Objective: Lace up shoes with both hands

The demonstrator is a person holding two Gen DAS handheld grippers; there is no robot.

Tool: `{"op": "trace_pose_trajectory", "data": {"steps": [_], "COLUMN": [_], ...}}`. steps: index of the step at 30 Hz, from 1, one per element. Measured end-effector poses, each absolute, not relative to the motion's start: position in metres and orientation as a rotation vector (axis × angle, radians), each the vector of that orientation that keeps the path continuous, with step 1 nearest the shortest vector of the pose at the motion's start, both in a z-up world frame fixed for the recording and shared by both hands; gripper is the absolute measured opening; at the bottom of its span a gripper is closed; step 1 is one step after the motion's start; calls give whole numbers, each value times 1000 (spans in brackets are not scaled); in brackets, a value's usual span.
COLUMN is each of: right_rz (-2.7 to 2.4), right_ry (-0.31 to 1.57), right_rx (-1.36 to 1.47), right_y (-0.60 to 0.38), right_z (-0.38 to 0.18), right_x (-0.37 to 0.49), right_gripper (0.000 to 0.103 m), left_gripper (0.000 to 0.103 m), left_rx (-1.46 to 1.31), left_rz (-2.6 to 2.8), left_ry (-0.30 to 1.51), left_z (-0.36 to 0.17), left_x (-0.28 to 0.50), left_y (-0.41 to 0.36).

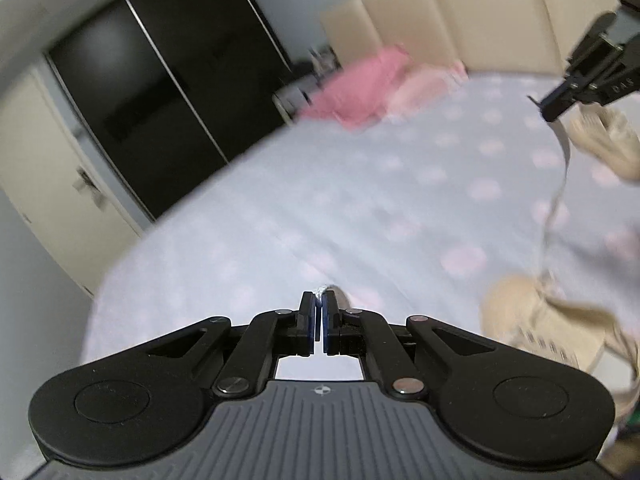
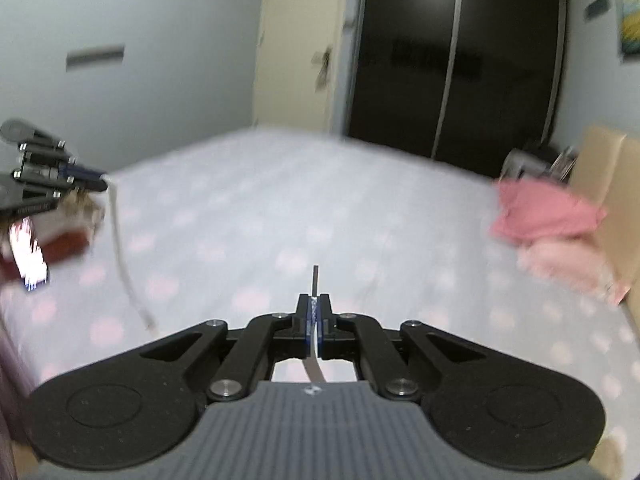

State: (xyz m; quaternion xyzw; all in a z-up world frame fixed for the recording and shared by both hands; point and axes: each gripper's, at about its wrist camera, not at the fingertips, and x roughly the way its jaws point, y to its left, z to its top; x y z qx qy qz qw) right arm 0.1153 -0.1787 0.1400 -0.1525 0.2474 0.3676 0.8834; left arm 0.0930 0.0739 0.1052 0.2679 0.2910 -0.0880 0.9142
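My left gripper (image 1: 319, 305) is shut on one end of a pale shoelace (image 1: 326, 290); only a short tip shows past the pads. In the right wrist view the left gripper (image 2: 103, 178) is at the far left with the lace (image 2: 120, 256) hanging down from it. My right gripper (image 2: 316, 304) is shut on the other lace end (image 2: 315, 364), whose dark tip sticks out forward. In the left wrist view the right gripper (image 1: 545, 109) is at the upper right, lace (image 1: 560, 184) running down to a beige shoe (image 1: 532, 324) on the bed. A second beige shoe (image 1: 608, 144) lies further back.
The bed sheet (image 1: 360, 208) is pale blue with pink dots. Pink clothing (image 1: 360, 88) lies by the beige padded headboard (image 1: 460, 16). A dark sliding wardrobe (image 2: 452, 56) stands beyond the bed. A red-brown object (image 2: 60, 248) sits at the left bed edge.
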Motion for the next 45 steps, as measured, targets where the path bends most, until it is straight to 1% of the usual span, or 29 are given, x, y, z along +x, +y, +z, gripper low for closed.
{"op": "trace_pose_trajectory", "data": {"steps": [4, 7, 11, 16, 18, 19, 20, 22, 25, 27, 29, 30, 33, 37, 42, 45], "right_rz": [837, 888, 951, 1035, 1055, 1061, 1064, 1066, 1069, 1071, 1072, 1073, 1083, 1108, 1135, 1142], "right_ry": [616, 662, 717, 751, 766, 771, 773, 772, 769, 767, 764, 763, 751, 718, 677, 660], "right_rx": [-387, -430, -464, -548, -563, -572, -583, -601, -627, -645, -662, -671, -696, -729, -756, -781], "right_y": [-160, -146, -125, -107, -107, -106, -105, -103, -102, -101, -100, -99, -97, -94, -88, -82], "right_z": [92, 66, 47, 30, 27, 25, 23, 22, 22, 22, 22, 21, 22, 25, 31, 31], "right_x": [129, 136, 142, 122, 116, 114, 114, 113, 111, 110, 110, 109, 107, 101, 94, 91], "right_gripper": [3, 3, 3, 3, 3, 3, 3, 3, 3, 3, 4, 4, 4, 4, 4, 4], "left_gripper": [1, 1, 1, 1, 4, 9, 16, 22, 24, 29, 45, 47, 48, 52, 52, 48], "left_rx": [545, 538, 565, 509, 477, 464, 457, 443, 426, 419, 426, 430, 419, 331, 254, 250], "left_rz": [-265, -316, -384, -463, -481, -486, -485, -475, -468, -474, -482, -486, -522, -593, -693, -707], "left_ry": [688, 739, 803, 857, 889, 911, 924, 927, 925, 921, 906, 895, 873, 861, 866, 901], "left_z": [57, 29, 0, -21, -26, -27, -29, -29, -25, -21, -16, -13, -4, 7, 10, 2], "left_x": [104, 107, 104, 106, 108, 109, 111, 114, 118, 119, 118, 117, 112, 107, 103, 103], "left_y": [65, 60, 53, 51, 52, 53, 52, 52, 52, 51, 49, 48, 47, 43, 25, 13]}}
